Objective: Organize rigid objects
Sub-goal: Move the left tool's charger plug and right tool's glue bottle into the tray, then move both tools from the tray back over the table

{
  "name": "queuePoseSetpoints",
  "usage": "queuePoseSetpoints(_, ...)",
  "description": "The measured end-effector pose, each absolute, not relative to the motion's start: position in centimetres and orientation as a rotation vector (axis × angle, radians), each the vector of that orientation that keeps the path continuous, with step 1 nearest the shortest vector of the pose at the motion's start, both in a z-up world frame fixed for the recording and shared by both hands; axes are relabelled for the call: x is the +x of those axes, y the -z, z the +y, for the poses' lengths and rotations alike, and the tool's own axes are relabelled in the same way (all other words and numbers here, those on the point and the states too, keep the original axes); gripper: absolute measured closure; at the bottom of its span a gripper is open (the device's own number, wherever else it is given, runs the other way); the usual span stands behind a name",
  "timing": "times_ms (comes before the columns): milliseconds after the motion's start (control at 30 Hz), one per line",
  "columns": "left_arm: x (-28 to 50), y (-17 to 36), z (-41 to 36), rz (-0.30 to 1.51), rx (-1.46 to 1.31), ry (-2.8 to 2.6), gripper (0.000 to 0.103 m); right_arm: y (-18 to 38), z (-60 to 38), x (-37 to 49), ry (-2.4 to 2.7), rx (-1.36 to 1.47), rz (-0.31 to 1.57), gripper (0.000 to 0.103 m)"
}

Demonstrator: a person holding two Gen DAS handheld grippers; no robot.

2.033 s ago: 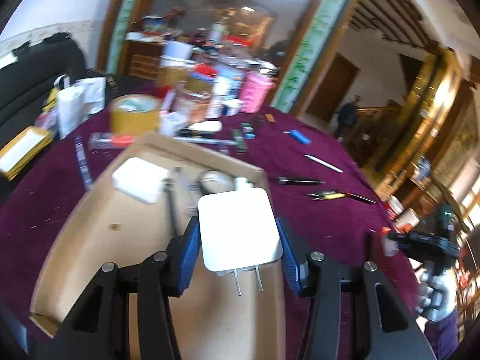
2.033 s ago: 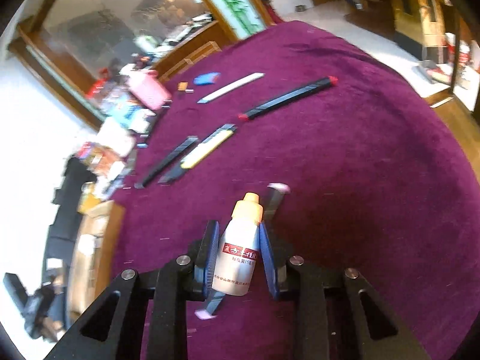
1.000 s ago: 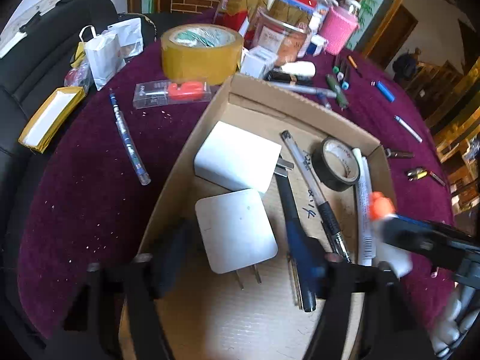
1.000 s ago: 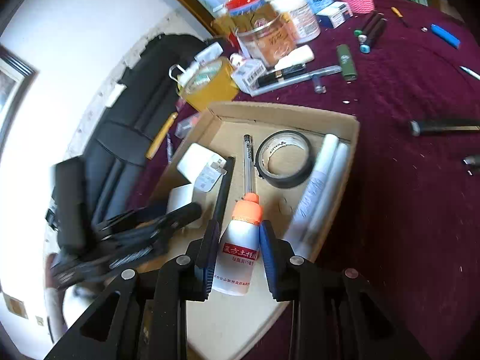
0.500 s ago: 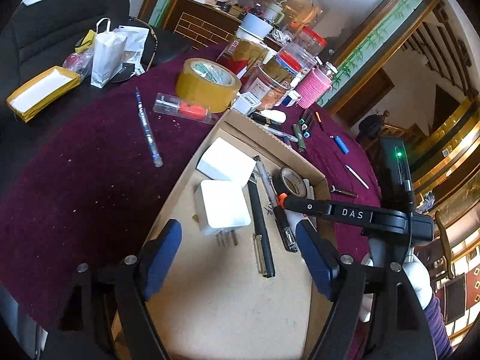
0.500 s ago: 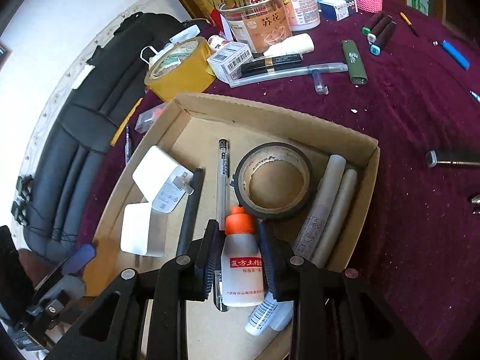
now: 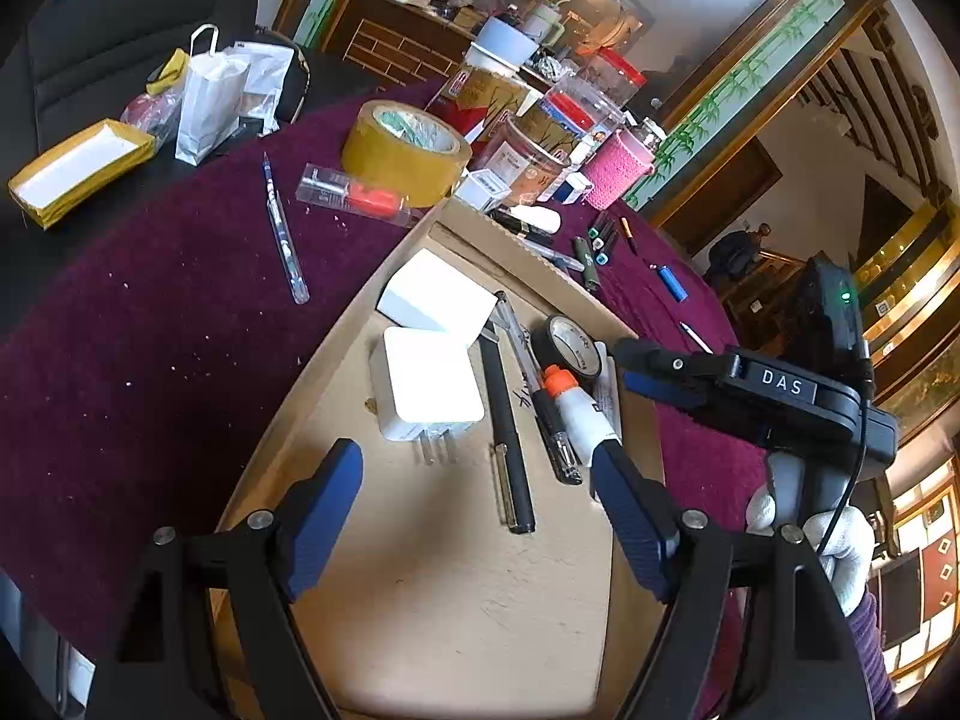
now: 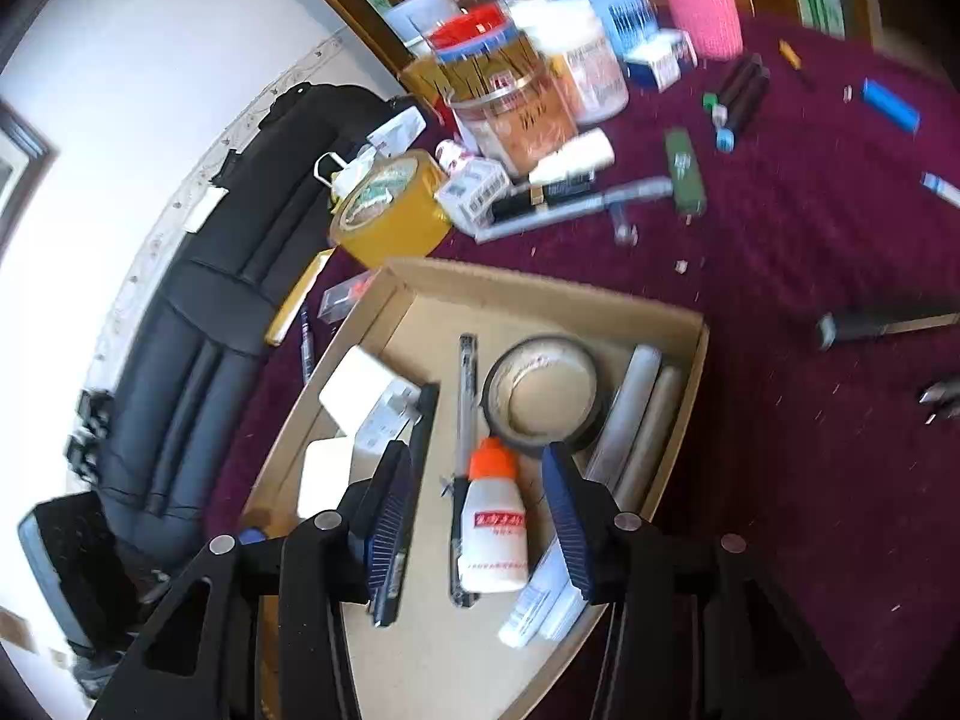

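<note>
Right tool [image 8: 480,510] tilted down, jaws opening

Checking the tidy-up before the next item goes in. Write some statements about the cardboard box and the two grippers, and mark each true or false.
1. The white bottle with the orange cap lies inside the cardboard box. True.
2. The right gripper is clamped on the bottle. False: its jaws are opening, with the bottle between them but not pressed.
3. The left gripper holds a white charger. False: it is open and empty; both white chargers lie in the box.
4. The roll of yellow tape sits outside the box on the purple cloth. True.
5. The black tape roll is outside the box. False: it lies inside.
</note>
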State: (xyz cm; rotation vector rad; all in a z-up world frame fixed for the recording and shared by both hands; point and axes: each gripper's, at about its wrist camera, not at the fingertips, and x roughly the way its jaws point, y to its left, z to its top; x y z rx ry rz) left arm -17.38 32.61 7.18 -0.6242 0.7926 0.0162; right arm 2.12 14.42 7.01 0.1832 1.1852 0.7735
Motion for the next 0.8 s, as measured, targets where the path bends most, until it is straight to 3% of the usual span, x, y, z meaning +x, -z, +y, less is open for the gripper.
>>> queuePoseSetpoints(400, -18.8, -8.3, 32.6, 0.733, -0.617, -0.017, 0.025, -5.3, 16.0, 1.0, -0.86, 0.244, 1.248, 0.051)
queuePoseSetpoints(800, -18.5, -8.7, 31.0, 0.76, -0.564, -0.014, 0.024, -9.8, 5.4, 0.5, -0.702, 0.297, 1.022, 0.048)
